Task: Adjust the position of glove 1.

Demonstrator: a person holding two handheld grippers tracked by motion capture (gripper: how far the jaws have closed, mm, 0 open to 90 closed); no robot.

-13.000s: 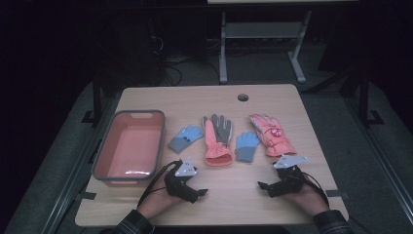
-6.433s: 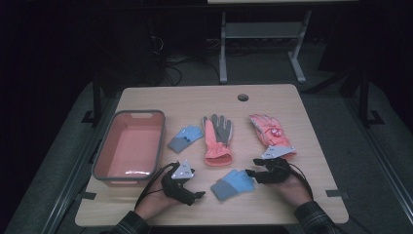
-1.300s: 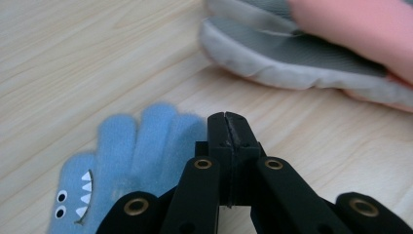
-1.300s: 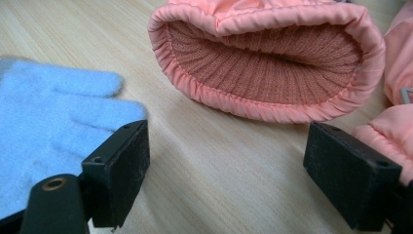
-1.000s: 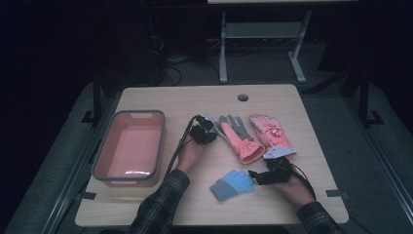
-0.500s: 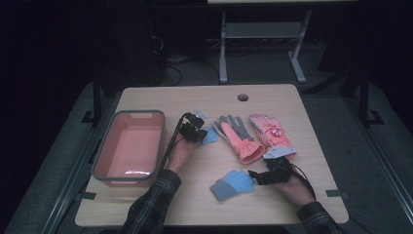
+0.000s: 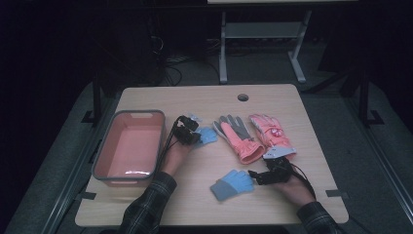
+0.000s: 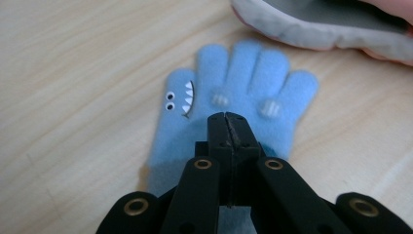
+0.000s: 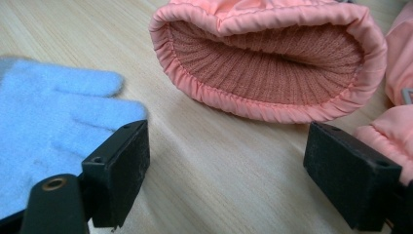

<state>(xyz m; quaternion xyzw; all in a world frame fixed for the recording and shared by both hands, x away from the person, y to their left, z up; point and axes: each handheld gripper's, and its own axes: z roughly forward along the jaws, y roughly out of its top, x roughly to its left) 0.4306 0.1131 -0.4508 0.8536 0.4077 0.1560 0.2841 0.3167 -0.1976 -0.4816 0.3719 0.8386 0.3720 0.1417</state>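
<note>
the work looks like pairing up gloves on the desk (image 7: 204, 209), and by my reading it is partway. one small blue glove (image 7: 233, 184) already lies near the front of the desk, just beside the right tongs (image 7: 253, 174). the second blue glove (image 8: 229, 109), the one with a little toothy face on its thumb, is in the left tongs (image 8: 228, 119): their jaws are pressed together on the fabric at the palge, with the glove's fingers pointing away from the camera. in the high view this glove (image 7: 208, 135) sits between the pink bin (image 7: 128, 146) and the grey-palmed coral glove (image 7: 238, 136). what seems left is to bring it over to its mate. the right tongs stand wide apart with nothing between them, resting on the desk; the blue glove's fingertips (image 9: 73, 107) lie by one jaw, and the coral glove's cuff (image 9: 265, 68) gapes just ahead. the pink padded glove (image 7: 270, 134) lies untouched, and the bin holds nothing.
</note>
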